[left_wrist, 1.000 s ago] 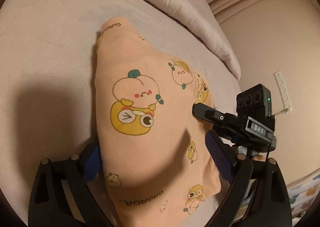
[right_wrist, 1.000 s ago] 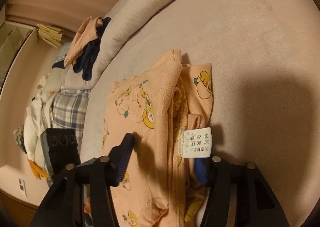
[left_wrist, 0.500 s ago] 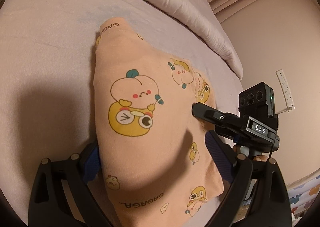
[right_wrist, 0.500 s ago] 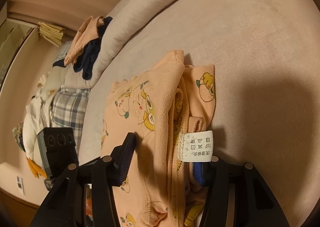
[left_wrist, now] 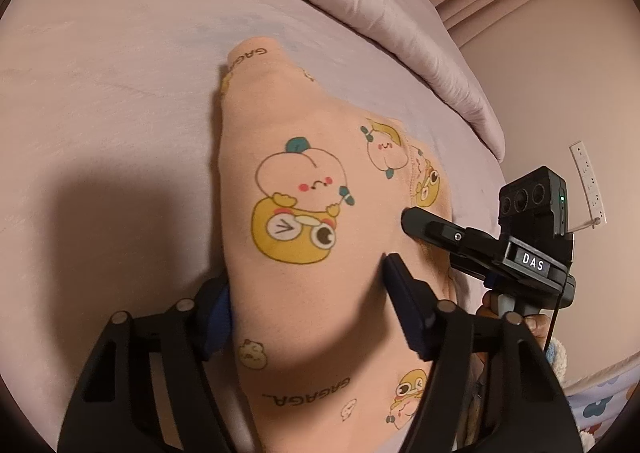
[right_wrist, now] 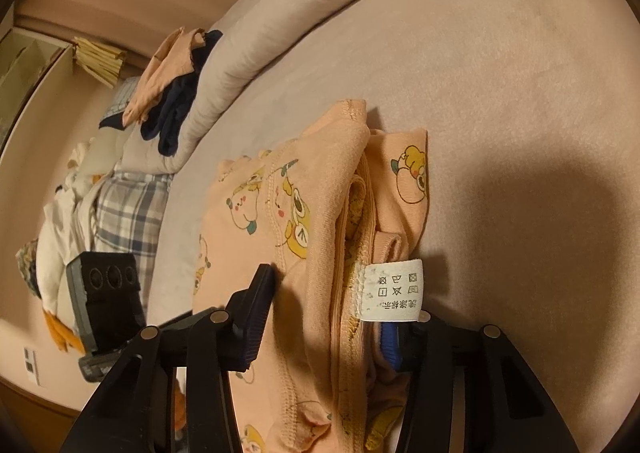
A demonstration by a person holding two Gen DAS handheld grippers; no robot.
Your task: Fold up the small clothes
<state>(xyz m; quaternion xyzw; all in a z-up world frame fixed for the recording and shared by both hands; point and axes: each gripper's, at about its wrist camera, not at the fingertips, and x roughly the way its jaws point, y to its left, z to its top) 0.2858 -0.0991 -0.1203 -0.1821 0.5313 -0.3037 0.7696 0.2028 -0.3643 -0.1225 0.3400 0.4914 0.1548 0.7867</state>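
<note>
Closing both grippers on our folded peach garment point(left_wrist: 320, 293), mid-frame on the bed point(left_wrist: 100, 93) | left gripper point(left_wrist: 306, 301) pinching it, jaws narrowing | right gripper point(right_wrist: 328, 313) likewise, beside its label point(right_wrist: 394, 289).

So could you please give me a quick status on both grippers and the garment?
Left gripper closing around peach cartoon-print garment, folded on the bed. Right gripper closing around its layered edge. Nothing in the way.

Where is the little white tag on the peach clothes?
In the right wrist view, the white tag sticks out of the folded peach garment on its right edge, just above the blue pad of the right tongs.
</note>
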